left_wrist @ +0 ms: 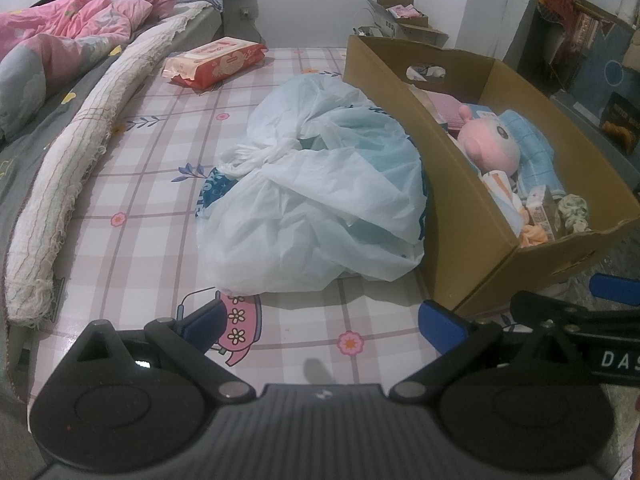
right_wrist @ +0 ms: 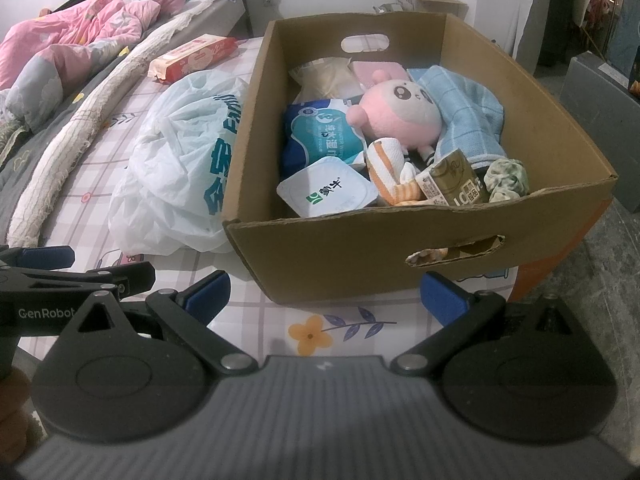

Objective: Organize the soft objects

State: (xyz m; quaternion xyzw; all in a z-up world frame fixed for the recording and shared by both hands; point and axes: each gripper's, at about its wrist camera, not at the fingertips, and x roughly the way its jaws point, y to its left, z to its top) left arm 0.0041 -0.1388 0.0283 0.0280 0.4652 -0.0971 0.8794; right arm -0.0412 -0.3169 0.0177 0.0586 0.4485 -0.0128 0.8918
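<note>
Both grippers, left (left_wrist: 322, 320) and right (right_wrist: 324, 296), hover with jaws apart and empty before the cardboard box (right_wrist: 360, 248), seemingly poised to pick from its jumble, like the pink plush toy (right_wrist: 396, 114).

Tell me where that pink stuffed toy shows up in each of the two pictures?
Left wrist view: the pink stuffed toy lies at the right, inside the cardboard box, seen over its side wall.
Right wrist view: the toy sits right of centre, in the middle of the box, against the blue towel.
Shared landmark: the white plastic bag beside the box.
</note>
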